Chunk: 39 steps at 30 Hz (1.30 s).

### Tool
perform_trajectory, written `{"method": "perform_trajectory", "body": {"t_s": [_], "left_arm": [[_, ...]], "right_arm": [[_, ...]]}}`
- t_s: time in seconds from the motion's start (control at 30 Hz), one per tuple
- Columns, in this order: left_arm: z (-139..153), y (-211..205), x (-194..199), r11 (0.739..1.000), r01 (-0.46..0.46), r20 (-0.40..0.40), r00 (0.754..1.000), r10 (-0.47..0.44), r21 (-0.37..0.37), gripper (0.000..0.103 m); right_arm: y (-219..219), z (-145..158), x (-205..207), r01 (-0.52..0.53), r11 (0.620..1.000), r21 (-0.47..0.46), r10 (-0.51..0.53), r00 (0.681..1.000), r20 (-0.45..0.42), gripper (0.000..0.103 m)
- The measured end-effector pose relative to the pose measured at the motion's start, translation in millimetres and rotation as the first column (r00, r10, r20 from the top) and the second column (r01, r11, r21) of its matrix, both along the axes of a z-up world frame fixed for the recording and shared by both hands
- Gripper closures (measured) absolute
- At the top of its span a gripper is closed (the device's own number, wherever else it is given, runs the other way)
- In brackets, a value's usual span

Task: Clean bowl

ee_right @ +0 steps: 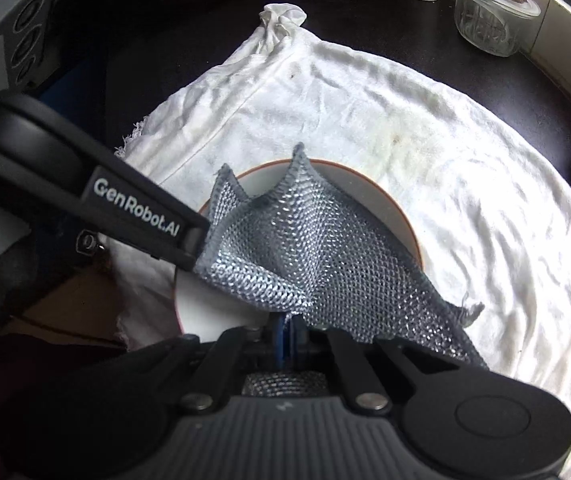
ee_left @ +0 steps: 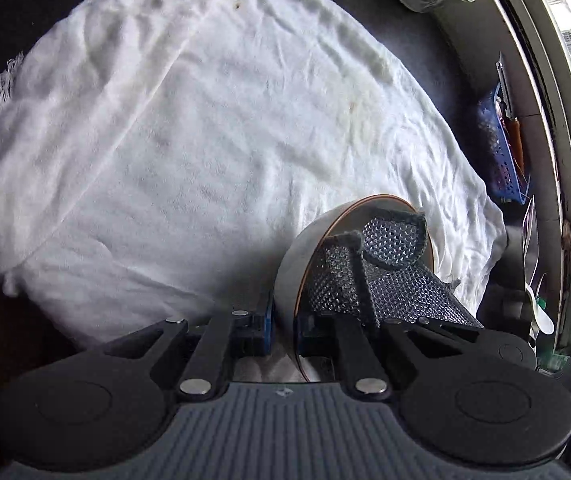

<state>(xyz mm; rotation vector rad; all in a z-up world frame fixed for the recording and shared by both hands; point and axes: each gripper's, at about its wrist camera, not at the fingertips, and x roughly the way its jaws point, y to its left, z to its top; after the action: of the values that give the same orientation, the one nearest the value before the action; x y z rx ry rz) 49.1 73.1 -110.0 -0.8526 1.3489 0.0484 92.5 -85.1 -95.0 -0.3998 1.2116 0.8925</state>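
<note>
Now my left gripper [ee_left: 283, 330] clamps the rim of the white bowl [ee_left: 305, 248], tilted above a white cloth [ee_left: 205, 140]. My right gripper [ee_right: 290, 334] pinches a grey mesh scrubber [ee_right: 305, 248] draped inside the bowl.

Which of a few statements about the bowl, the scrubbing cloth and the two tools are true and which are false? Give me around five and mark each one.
1. The left tool grips the rim of the bowl. True.
2. The right tool is open and holds nothing. False: it is shut on the grey mesh cloth.
3. The mesh cloth lies partly inside the bowl. True.
4. The bowl sits over a bare wooden board. False: a white towel lies beneath it.
5. A glass jar stands beyond the towel. True.
</note>
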Motion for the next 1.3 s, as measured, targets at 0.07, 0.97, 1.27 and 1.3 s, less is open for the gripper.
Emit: {"method": "perform_trajectory", "body": {"t_s": [0.07, 0.97, 1.27, 1.3], "left_arm": [[2.9, -3.7, 1.4, 0.998, 0.050, 0.021, 0.998, -0.051, 0.030, 0.094], [18.6, -26.8, 30.1, 0.856, 0.440, 0.113, 0.869, -0.482, 0.270, 0.092], [2.8, -4.5, 31.4, 0.967, 0.252, -0.004, 0.968, -0.252, 0.027, 0.092], [1.8, -4.3, 30.1, 0.971, 0.238, -0.013, 0.971, -0.237, 0.020, 0.093]], "right_arm": [[1.0, -1.3, -3.4, 0.007, 1.000, 0.011, -0.007, 1.000, -0.011, 0.099], [-1.0, -0.4, -3.3, 0.093, 0.992, -0.083, -0.084, 0.992, 0.098, 0.100], [-9.1, 0.0, 4.4, 0.344, 0.939, 0.010, -0.343, 0.938, -0.038, 0.100], [-9.4, -0.6, 3.9, 0.354, 0.935, 0.023, -0.352, 0.934, -0.063, 0.100]]}}
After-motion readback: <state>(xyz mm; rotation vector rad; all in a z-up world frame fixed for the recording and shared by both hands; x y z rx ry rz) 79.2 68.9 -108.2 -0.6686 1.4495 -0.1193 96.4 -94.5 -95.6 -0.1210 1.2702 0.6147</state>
